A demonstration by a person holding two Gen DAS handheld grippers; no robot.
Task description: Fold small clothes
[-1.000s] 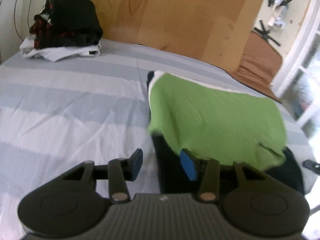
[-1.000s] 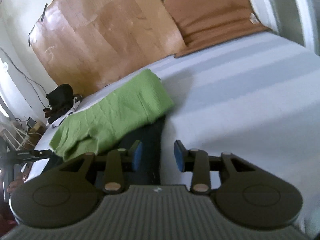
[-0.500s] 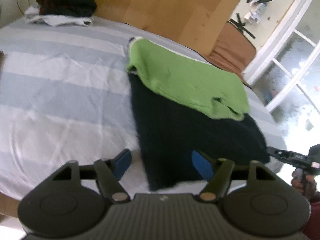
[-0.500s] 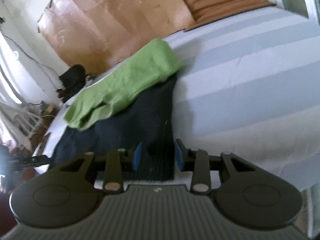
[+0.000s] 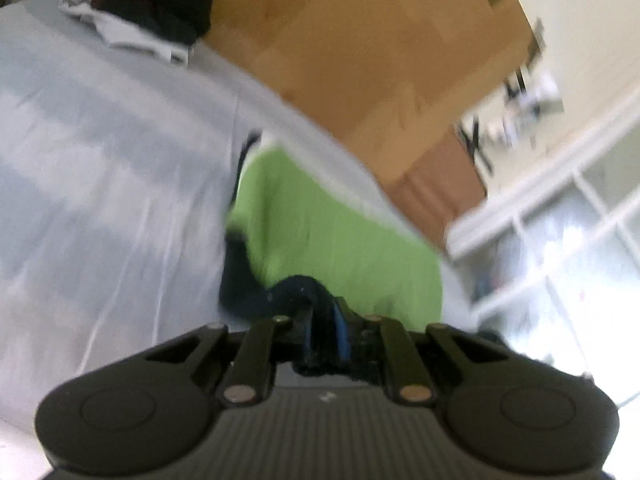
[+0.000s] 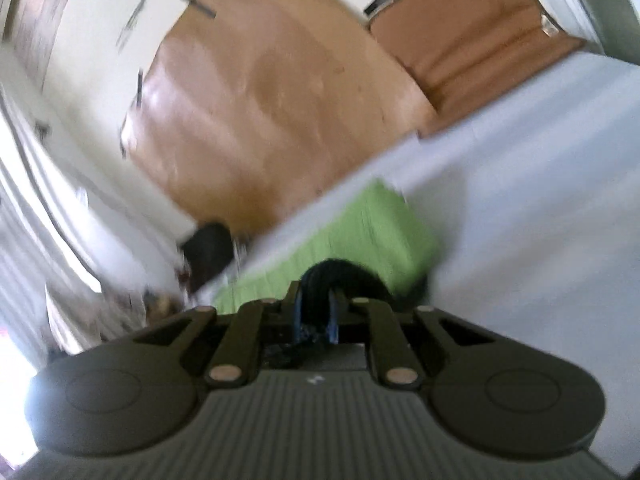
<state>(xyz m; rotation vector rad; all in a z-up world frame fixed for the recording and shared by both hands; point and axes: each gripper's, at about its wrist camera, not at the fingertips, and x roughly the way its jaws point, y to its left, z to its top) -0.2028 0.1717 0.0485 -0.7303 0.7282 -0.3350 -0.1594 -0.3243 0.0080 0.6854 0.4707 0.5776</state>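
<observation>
A knit garment lies on the striped bed, its far part green (image 5: 320, 236) and its near part black (image 5: 248, 280). My left gripper (image 5: 325, 332) is shut on the near black edge and lifts it, so the black cloth bunches up over the green. My right gripper (image 6: 314, 320) is shut on the other near black corner (image 6: 340, 272), raised in front of the green part (image 6: 372, 232). Both views are blurred by motion.
A pile of dark and white clothes (image 5: 152, 4) sits at the bed's far left corner. A wooden headboard (image 5: 360, 48) and a brown cushion (image 6: 472, 36) stand behind the bed. A window (image 5: 580, 220) is at the right.
Both grippers went from open near the black hem to shut on it. They have lifted the black edge and carried it toward the green part.
</observation>
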